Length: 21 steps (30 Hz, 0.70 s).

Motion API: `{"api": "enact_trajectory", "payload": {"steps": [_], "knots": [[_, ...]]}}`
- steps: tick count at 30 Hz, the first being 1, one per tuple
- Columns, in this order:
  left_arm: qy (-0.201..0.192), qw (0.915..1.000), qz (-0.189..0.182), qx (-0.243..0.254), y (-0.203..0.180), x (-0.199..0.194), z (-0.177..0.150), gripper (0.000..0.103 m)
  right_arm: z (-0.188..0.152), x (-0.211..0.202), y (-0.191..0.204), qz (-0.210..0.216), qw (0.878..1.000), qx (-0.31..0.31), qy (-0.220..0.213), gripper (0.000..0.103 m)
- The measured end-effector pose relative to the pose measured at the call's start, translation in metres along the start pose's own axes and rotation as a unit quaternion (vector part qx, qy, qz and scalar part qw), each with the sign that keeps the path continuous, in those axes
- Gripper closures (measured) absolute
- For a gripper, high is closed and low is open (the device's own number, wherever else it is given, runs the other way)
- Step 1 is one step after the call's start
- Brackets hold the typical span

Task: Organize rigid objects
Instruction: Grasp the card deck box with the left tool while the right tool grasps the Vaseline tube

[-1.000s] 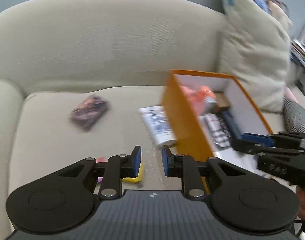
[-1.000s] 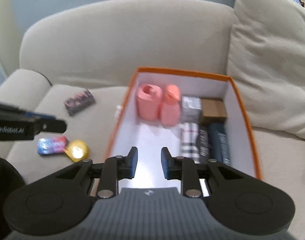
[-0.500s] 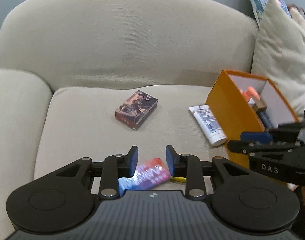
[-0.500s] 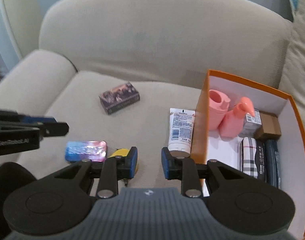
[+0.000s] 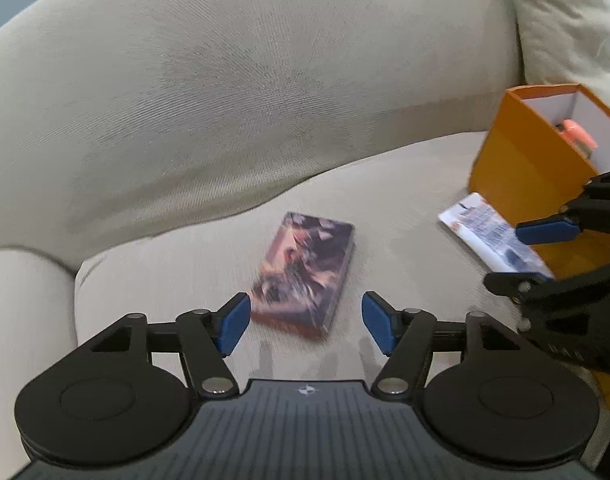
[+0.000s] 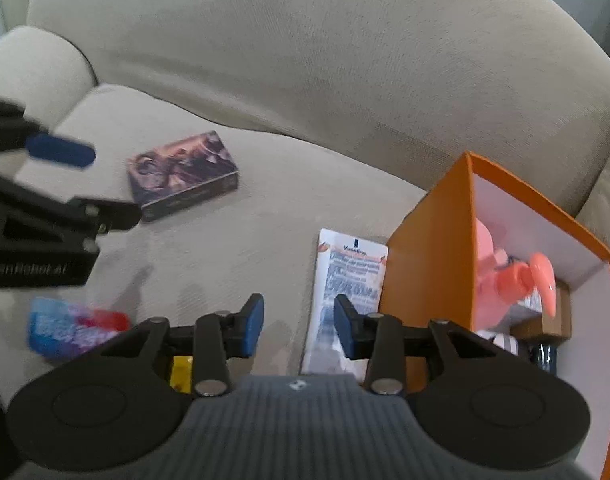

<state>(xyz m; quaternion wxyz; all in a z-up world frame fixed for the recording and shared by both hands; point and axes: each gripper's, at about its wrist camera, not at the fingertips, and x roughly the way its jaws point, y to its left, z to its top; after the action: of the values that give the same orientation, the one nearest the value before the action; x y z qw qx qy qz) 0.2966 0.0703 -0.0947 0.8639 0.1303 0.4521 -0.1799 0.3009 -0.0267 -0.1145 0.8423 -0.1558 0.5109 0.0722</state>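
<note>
Two grippers have both come away from the orange box [image 6: 429,264] and down toward the sofa seat [image 5: 193,264], and this changes what the task asks now: things are no longer being put in, new ones are being fetched.

On the left, the left gripper [image 5: 305,320] has swung over the card box [image 5: 305,272], which earlier lay far up the cushion and now sits flat just in front of the blue pads. Its jaws have just been opening wide; nothing is between them yet, the card box is only ahead of the gap. I judge this is the approach for a pick.

Further right, a blue-and-red pack [image 6: 71,330] and a small yellow thing [image 6: 181,372] lie near the lower edge of the right wrist view, the yellow one partly hidden by the gripper.

The right gripper [image 6: 297,330] has also just been opening, less wide, and is empty. The white tube [image 6: 347,292] lies flat on the seat just beside its right pad, touching the outer wall of the orange box. Inside the box a pink bottle [image 6: 517,276] and some small boxes already stand.
</note>
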Motion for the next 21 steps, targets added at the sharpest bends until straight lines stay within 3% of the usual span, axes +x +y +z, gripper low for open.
{"api": "enact_trajectory", "payload": {"steps": [11,21], "knots": [[0.035,0.9980,-0.029,0.043,0.008,0.052,0.015,0.026,0.010,0.038,0.024,-0.091,0.992,-0.081,0.032,0.054],[0.041,0.9979,-0.044,0.027,0.011,0.064,0.015,0.031,0.018,0.058,0.025,-0.119,0.989,-0.080,0.044,0.056]]}}
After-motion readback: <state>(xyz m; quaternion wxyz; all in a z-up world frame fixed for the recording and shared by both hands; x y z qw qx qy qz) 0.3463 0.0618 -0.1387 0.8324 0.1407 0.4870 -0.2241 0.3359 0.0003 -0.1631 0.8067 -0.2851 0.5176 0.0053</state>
